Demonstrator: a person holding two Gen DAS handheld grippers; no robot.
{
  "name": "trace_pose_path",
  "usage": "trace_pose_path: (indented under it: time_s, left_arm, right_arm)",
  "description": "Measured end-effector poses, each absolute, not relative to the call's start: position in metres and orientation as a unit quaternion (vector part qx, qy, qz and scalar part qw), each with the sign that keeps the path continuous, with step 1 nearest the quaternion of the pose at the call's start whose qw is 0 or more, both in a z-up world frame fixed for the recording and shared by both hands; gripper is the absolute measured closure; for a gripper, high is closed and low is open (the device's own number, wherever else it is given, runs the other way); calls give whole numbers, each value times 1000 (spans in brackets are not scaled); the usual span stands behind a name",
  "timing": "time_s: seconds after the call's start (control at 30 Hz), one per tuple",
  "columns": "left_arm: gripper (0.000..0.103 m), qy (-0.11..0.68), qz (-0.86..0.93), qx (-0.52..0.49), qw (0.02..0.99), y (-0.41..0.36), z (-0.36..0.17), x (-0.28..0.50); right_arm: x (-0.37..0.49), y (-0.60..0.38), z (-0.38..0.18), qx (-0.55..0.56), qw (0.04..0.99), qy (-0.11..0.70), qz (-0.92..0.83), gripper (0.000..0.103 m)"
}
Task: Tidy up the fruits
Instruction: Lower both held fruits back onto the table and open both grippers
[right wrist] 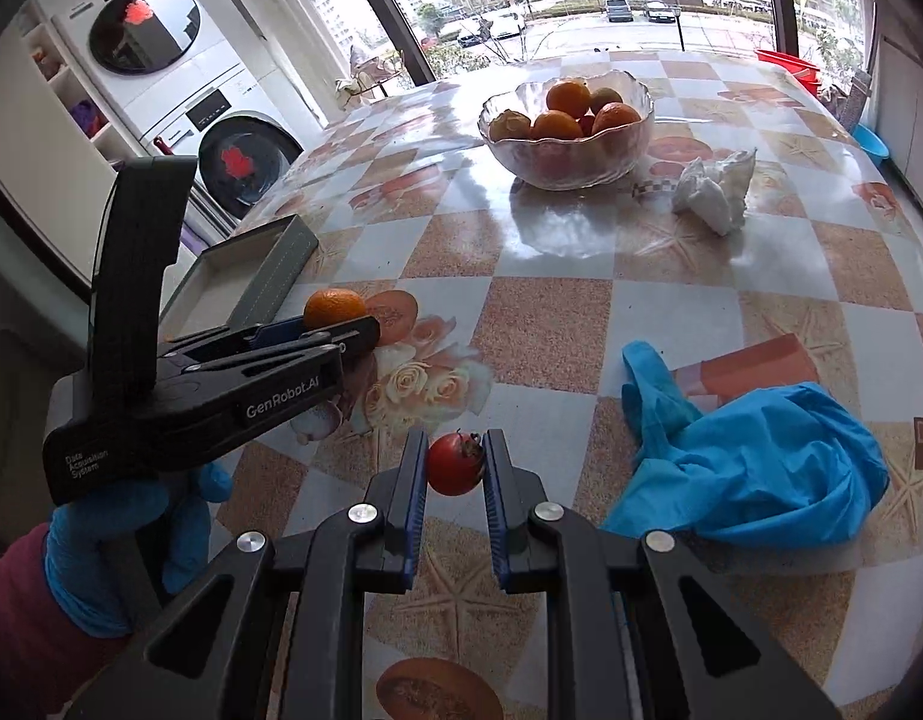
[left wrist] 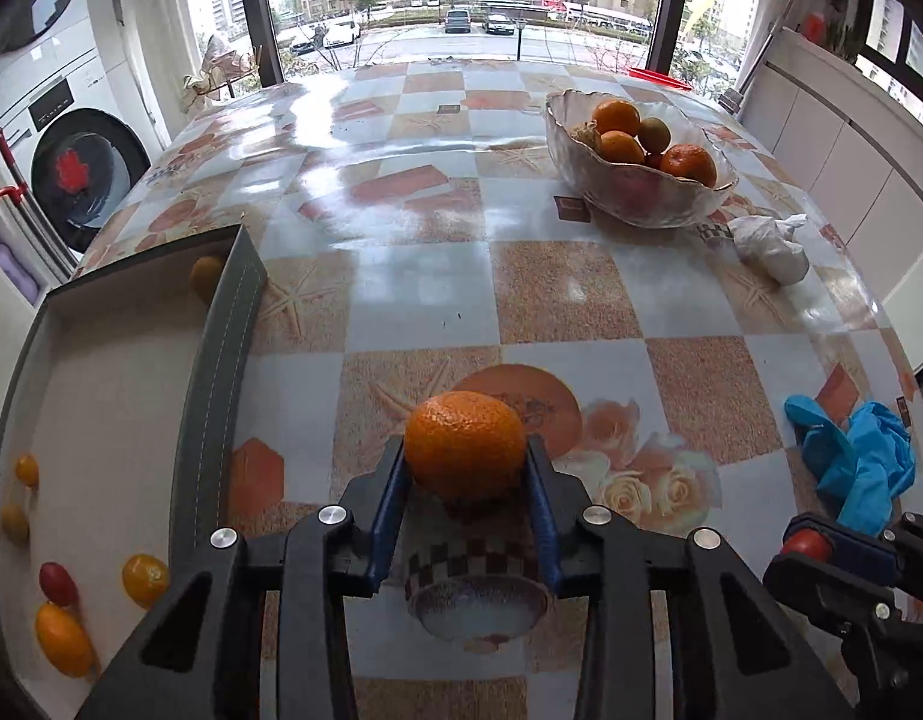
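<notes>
My left gripper [left wrist: 466,468] is shut on an orange mandarin [left wrist: 465,445] and holds it just above the table, right of the grey tray [left wrist: 224,336]. The tray holds several small fruits: yellow kumquats [left wrist: 62,639] and a red one [left wrist: 57,583]. My right gripper [right wrist: 455,468] is shut on a small red fruit [right wrist: 455,464] above the table. It shows in the left wrist view [left wrist: 806,543] at the lower right. The left gripper with its mandarin [right wrist: 333,307] shows in the right wrist view. A glass bowl [left wrist: 641,207] of oranges stands at the far right.
A crumpled blue glove [right wrist: 755,462] lies right of my right gripper. A white crumpled tissue [right wrist: 716,189] lies beside the glass bowl [right wrist: 566,171]. The table [left wrist: 425,276] has a glossy checked cloth. Washing machines [left wrist: 71,168] stand beyond its left edge.
</notes>
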State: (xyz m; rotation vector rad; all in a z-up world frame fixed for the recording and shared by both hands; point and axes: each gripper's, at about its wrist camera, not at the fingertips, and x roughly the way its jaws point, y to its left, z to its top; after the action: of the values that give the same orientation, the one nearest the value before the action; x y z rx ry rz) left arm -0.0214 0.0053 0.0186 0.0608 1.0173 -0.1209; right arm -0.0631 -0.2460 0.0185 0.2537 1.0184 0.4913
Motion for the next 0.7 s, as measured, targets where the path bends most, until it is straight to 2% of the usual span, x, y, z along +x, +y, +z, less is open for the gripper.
trace_pose_path:
  time_s: [0.47, 0.7]
  left_arm:
    - [64, 479, -66, 34, 875, 10, 19, -68]
    - [64, 455, -55, 32, 888, 11, 16, -87]
  right_arm:
    - [-76, -241, 16, 110, 835, 494, 218, 83]
    - [-79, -225, 10, 52, 851, 488, 190, 83]
